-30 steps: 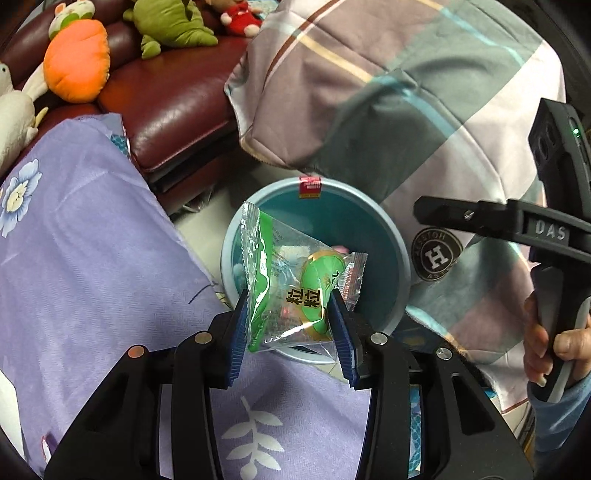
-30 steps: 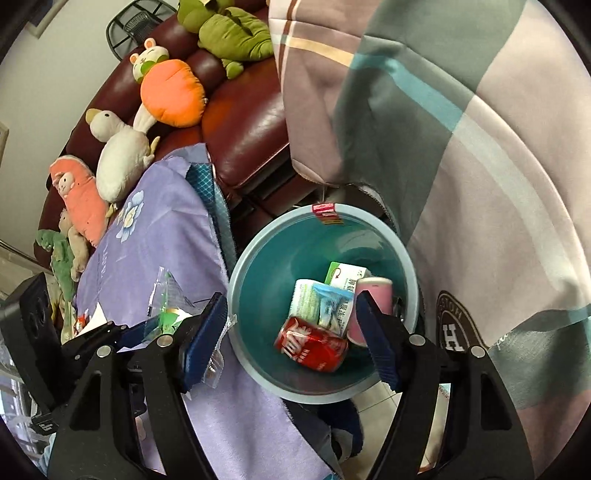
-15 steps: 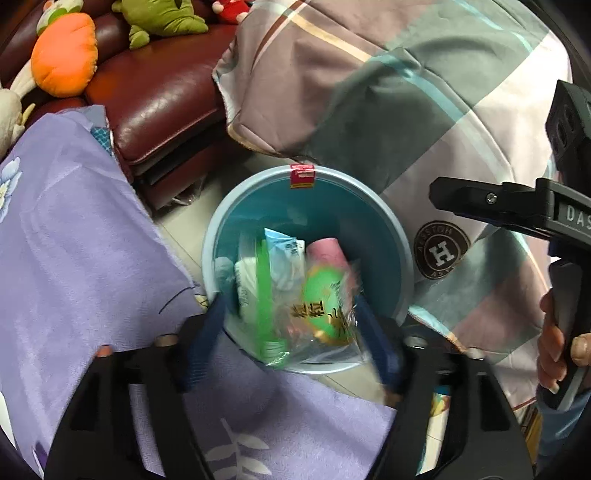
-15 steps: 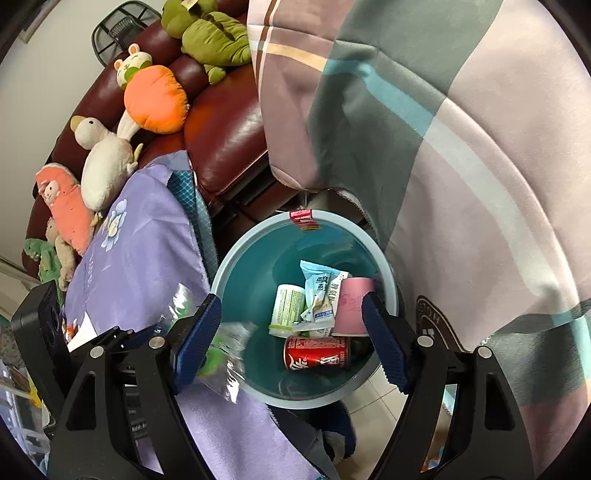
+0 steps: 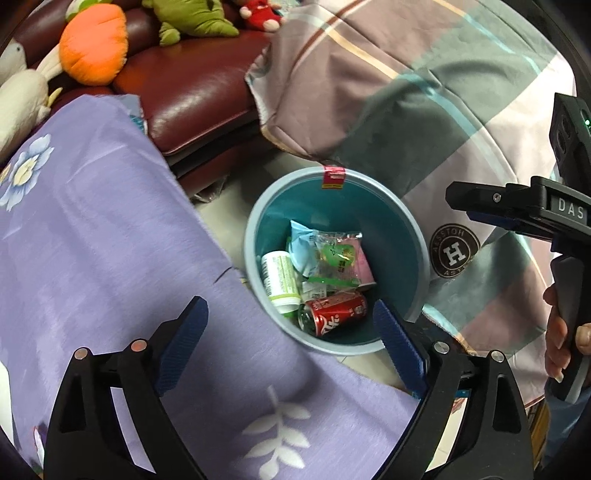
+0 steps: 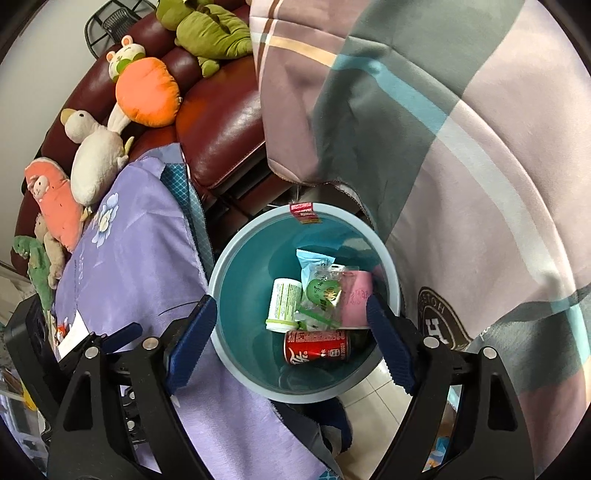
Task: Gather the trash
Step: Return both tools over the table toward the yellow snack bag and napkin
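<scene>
Snack wrapper (image 5: 338, 254) lies inside the bin (image 5: 413, 236), atop the other trash.
Left tongs (image 5: 291, 347) and right tongs (image 6: 291, 339) gape empty above the bin; the wrapper looks light, crinkly, slippery: pinch a sealed edge.

Dark red leather sofa (image 6: 221, 122) holds an orange carrot plush (image 6: 146, 94), white duck plush (image 6: 94, 155) and green plush (image 6: 210, 35), beside a purple floral cloth (image 5: 92, 236) and plaid pink-grey blanket (image 6: 461, 147).
</scene>
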Available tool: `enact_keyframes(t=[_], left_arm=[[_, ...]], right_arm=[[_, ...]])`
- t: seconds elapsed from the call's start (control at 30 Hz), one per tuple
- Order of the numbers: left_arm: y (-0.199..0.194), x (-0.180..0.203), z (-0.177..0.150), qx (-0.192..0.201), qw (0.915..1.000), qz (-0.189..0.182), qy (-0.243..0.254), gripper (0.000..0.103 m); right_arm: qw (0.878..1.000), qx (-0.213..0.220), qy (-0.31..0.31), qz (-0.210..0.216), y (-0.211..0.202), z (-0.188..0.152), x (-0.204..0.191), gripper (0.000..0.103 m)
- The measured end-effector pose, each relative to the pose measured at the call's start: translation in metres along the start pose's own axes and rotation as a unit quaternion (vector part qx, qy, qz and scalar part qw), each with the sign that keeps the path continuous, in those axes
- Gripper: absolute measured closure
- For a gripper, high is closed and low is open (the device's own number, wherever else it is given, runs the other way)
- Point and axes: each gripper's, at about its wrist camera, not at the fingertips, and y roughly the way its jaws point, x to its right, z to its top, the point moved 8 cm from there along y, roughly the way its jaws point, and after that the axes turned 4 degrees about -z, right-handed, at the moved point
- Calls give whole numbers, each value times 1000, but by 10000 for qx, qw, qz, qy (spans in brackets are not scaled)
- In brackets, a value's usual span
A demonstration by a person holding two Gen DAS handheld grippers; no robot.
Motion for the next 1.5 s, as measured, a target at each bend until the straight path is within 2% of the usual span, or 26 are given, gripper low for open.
enact_keyframes(t=[0.23, 0.37, 0.57, 0.73, 1.13, 1.23, 1.4, 1.5], left_arm=[[-33, -23, -15, 229, 9995, -20, -205, 11], [-60, -44, -28, 429, 9984, 90, -363, 11], [-105, -88, -54, 698, 9945, 313, -722, 11], [-149, -133, -79, 971, 9880, 608, -1039, 11], [-261, -249, -150, 1680, 9577, 1408, -1865, 7], [-287, -278, -175, 1862, 9461, 1597, -2113, 7], [-306, -323, -217, 1894, 9321, 1901, -2434, 5], [-303, -348, -240, 1791, 9264, 1903, -2709, 5]], right_arm=[[9997, -26, -222, -64, -7, -9, -29, 21], [9990, -48, -446, -40, -11, -17, -59, 21], [9954, -148, -941, 75, -12, -36, -121, 21], [9893, -267, -1422, 184, -10, -58, -181, 21], [9633, -637, -2585, 352, 5, -121, -323, 20], [9566, -702, -2808, 343, 8, -135, -348, 20], [9466, -807, -3105, 321, 17, -153, -382, 20], [9414, -900, -3236, 314, 26, -164, -400, 20]])
